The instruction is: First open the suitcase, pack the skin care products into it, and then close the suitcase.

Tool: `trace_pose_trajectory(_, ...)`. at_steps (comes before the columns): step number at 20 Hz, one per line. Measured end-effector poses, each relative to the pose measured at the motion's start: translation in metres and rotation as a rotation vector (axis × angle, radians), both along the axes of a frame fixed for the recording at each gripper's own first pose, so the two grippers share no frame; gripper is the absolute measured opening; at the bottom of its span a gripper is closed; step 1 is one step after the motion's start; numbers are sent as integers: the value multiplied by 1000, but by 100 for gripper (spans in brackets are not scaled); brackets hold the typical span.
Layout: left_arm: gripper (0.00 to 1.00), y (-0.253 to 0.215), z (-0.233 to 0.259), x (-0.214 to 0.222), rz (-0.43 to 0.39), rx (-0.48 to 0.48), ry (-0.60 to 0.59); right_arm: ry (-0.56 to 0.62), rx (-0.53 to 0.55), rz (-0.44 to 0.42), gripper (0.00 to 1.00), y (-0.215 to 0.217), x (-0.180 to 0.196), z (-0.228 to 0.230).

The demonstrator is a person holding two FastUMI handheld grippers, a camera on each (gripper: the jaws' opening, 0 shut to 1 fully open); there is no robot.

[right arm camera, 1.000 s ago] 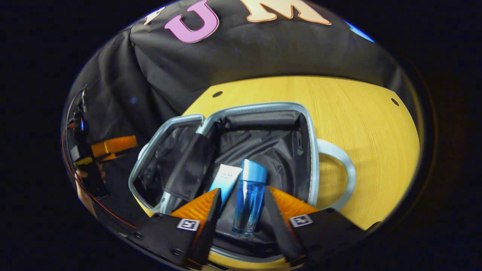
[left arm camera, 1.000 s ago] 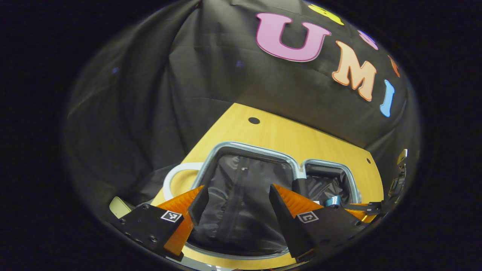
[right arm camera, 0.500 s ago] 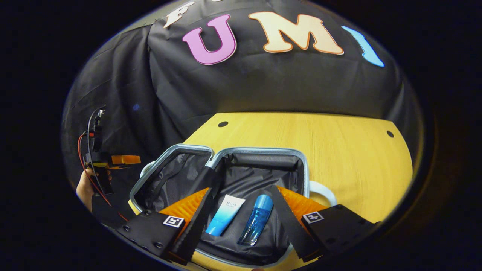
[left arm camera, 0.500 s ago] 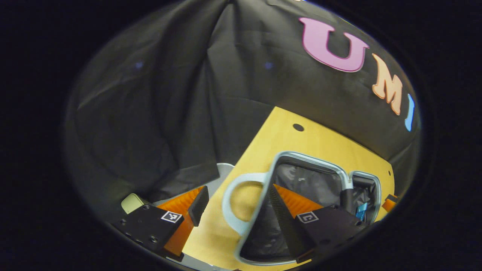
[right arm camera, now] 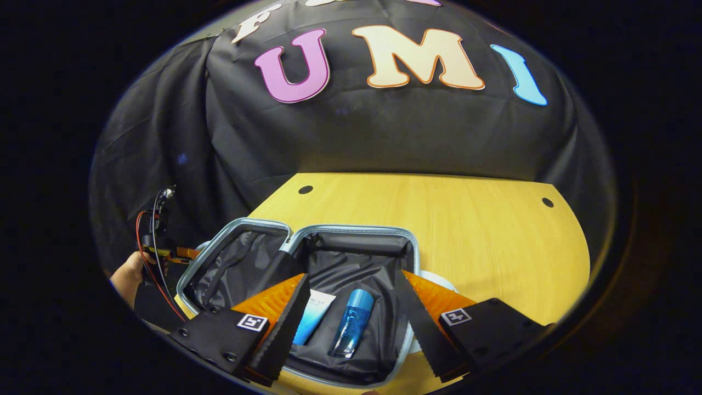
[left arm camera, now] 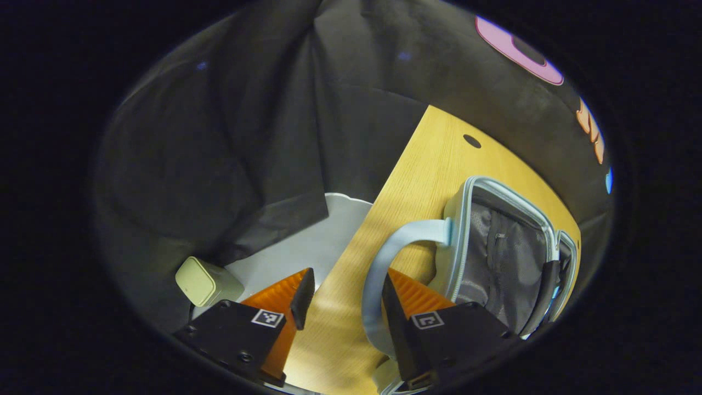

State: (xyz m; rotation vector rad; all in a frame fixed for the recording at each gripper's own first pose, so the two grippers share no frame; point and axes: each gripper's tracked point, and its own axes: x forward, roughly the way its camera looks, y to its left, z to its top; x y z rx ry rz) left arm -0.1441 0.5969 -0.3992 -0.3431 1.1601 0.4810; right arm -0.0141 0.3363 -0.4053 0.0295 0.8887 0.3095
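The suitcase (right arm camera: 351,241) lies open on the table (right arm camera: 482,230) with 2 products, tube (right arm camera: 310,319) and bottle (right arm camera: 351,329), inside; both grippers, left (left arm camera: 341,299) and right (right arm camera: 351,312), are spread, empty; closing remains

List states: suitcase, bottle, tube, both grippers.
suitcase: open flat on the table, both halves lining-up.
blue bottle: lying in the right half, released.
tube: lying beside the bottle, same half.
right gripper: open, above the bottle.
left gripper: open, empty, beside the suitcase handle.
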Motion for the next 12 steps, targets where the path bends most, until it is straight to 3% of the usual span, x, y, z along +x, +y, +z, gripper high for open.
trace_pose_trajectory(1, 70, 1, 1, 1, 2, -13, -4, -8, 1, -7, 98, -2, 1, 3)
trace_pose_trajectory(2, 51, -2, 4, 4, 6, -30, -20, -19, 2, -12, 98, -5, 2, 5)
trace_pose_trajectory(5, 11, -21, -2, 11, 3, -20, -26, -59, 4, -10, 98, -13, 3, 17)
trace_pose_trajectory(8, 5, -26, 19, 21, -9, 28, -60, -101, 11, -1, 94, -25, 3, 29)
trace_pose_trajectory(12, 2, -30, 71, 35, -68, 156, -111, -137, 42, 19, 98, -40, -1, 44)
